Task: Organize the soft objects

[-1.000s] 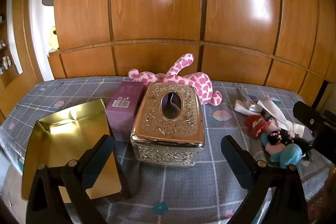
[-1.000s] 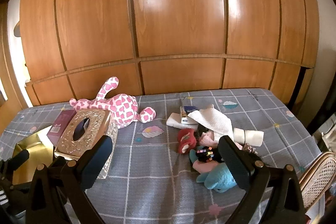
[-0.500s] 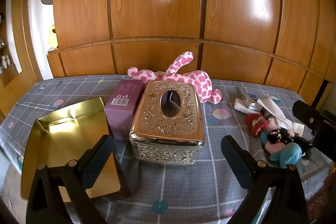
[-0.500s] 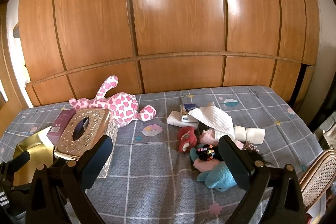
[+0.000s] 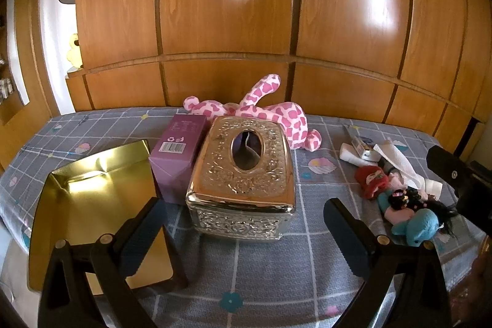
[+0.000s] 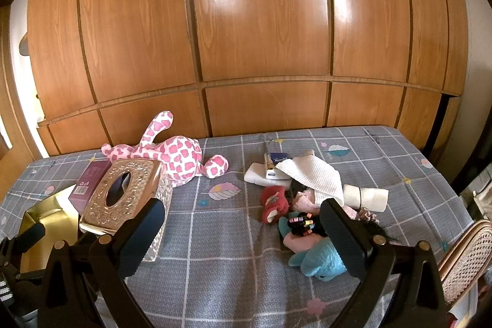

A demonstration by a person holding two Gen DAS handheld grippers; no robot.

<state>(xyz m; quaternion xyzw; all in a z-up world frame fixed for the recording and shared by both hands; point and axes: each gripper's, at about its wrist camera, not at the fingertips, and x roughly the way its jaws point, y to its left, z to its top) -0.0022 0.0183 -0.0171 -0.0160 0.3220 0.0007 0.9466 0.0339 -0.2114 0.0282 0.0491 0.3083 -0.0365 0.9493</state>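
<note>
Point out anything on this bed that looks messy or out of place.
The small soft things lie in a jumbled heap: a blue plush, a red item and a white cloth draped over others. The pink spotted plush sprawls on its side behind the ornate tissue box.

Left claw (image 5: 244,231): jaws spread wide, nothing between them, both black fingers level and pointing forward.
Left claw seen from the right wrist: a black part of it shows at the lower left edge (image 6: 29,235).
Right claw (image 6: 241,231): jaws spread wide, holding nothing, fingers level.
Right claw seen from the left wrist: its black body shows at the right edge (image 5: 455,174).
</note>
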